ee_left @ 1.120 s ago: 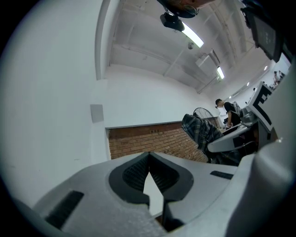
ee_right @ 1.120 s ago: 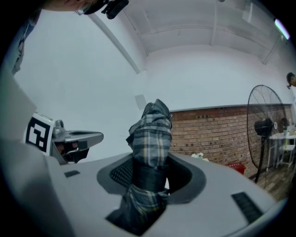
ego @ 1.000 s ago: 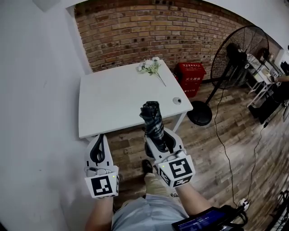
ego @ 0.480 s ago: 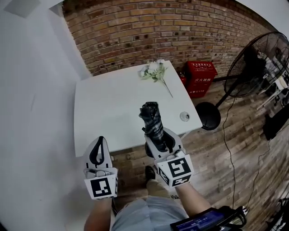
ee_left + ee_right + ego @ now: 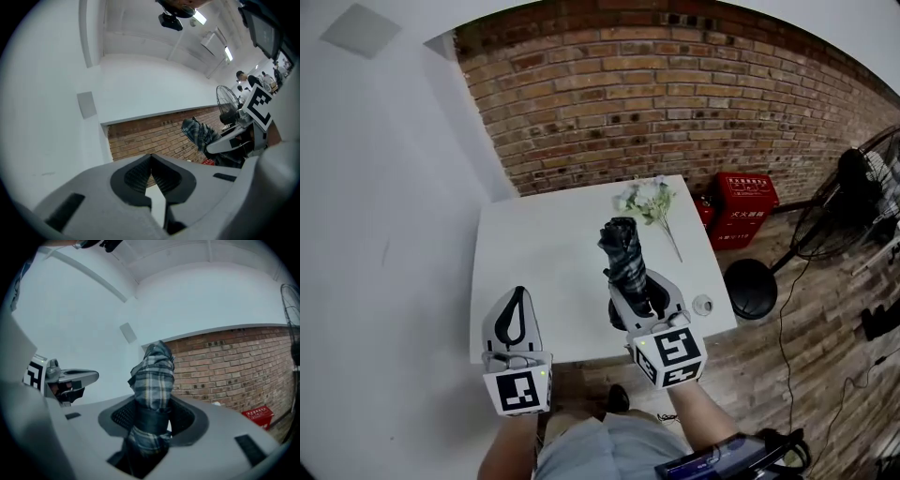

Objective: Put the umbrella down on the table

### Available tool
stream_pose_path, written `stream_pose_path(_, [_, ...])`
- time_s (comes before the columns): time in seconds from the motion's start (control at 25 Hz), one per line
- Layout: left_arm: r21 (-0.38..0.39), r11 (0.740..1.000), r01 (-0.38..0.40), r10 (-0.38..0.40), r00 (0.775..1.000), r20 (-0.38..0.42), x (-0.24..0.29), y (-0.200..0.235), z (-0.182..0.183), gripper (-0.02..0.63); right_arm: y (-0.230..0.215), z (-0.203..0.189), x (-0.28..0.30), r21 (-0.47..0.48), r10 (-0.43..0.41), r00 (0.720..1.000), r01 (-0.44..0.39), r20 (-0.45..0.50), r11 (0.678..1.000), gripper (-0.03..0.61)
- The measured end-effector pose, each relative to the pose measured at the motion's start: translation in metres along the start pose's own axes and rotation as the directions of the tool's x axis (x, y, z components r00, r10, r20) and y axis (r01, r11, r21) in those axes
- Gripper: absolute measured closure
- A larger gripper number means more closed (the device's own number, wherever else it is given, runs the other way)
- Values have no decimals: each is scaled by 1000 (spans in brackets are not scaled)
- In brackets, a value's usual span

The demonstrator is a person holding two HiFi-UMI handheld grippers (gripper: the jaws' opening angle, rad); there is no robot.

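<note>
White table (image 5: 544,253) now sits beneath the folded umbrella (image 5: 623,248).
Right gripper (image 5: 639,295) clamps this soft, probably light bundle mid-body; left gripper (image 5: 517,298) pinched closed, empty.

This is looking like an office or studio workspace: a bare brick wall (image 5: 675,103) is backing a plain white counter (image 5: 544,272), while a pedestal fan (image 5: 855,206) and red crate (image 5: 745,202) are standing on the wood-plank floor (image 5: 825,356).
</note>
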State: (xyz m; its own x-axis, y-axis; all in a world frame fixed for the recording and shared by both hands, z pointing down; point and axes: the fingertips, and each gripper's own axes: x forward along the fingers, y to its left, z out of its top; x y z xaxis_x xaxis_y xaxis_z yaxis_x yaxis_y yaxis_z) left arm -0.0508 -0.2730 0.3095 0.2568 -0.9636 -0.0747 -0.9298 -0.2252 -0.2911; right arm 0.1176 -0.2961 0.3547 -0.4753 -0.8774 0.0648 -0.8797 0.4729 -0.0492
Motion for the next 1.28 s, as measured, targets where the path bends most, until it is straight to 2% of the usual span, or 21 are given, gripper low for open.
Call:
stream_pose_path(0.2, [10, 998, -63, 63, 998, 24, 12, 28, 12, 605, 4, 24, 27, -27, 48, 998, -47, 32, 999, 390])
stream_pose_path(0.4, [2, 996, -90, 90, 996, 24, 27, 47, 10, 604, 9, 24, 51, -33, 76, 997, -75, 16, 997, 390])
stream_pose_path(0.76, [-29, 995, -92, 91, 996, -23, 56, 71, -24, 605, 13, 6, 96, -28, 90, 995, -91, -45, 995, 390])
stream_pose_path(1.28, [-51, 995, -87, 80, 990, -112, 81, 101, -79, 604, 21, -40, 147, 1, 95, 982, -96, -162, 995, 390])
